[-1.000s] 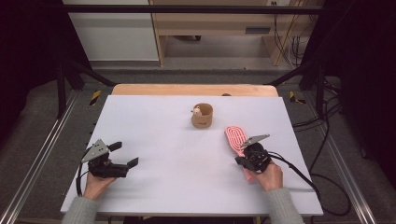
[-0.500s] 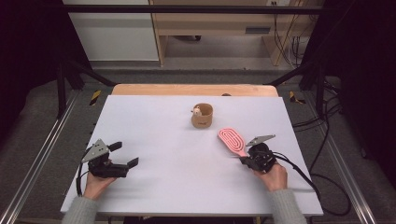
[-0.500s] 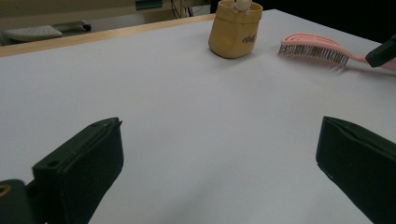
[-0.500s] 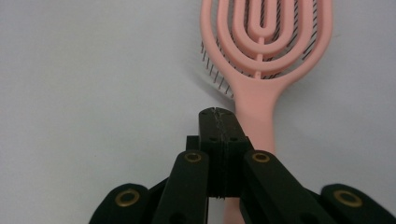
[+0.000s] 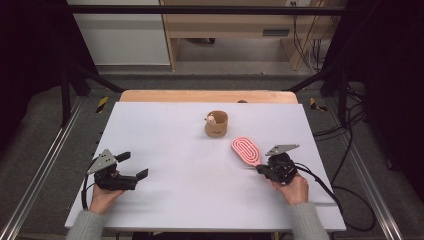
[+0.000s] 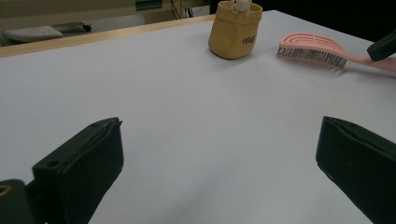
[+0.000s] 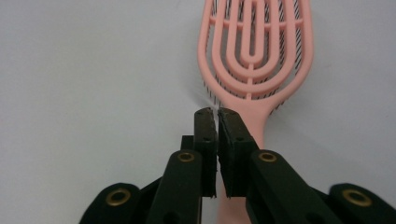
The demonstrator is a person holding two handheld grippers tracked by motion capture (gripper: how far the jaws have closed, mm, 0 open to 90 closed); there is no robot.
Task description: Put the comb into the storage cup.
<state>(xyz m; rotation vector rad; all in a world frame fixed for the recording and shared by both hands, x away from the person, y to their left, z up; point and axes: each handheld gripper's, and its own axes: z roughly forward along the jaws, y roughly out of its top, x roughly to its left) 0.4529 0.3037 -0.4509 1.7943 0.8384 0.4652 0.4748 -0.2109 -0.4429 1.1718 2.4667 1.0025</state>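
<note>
- So the pink slotted hairbrush (image 7: 256, 51) is lying bristles-down, just ahead of the right gripper (image 7: 215, 113)
- its jaws are sitting nearly closed, just easing apart above the handle, gripping nothing
- left gripper (image 6: 219, 154) is gaping wide, empty

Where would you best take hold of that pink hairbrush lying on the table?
By its narrow handle, coming from the person's side. The pink hairbrush lies bristles down with the handle pointing back toward the right tool; the head is wide and slotted, and the handle looks slim enough to pinch across.

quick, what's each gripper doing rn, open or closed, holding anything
Left gripper: tongs open wide, nothing between them.
Right gripper: tongs closed, nothing gripped; tips sit over the handle of the pink hairbrush.
</note>
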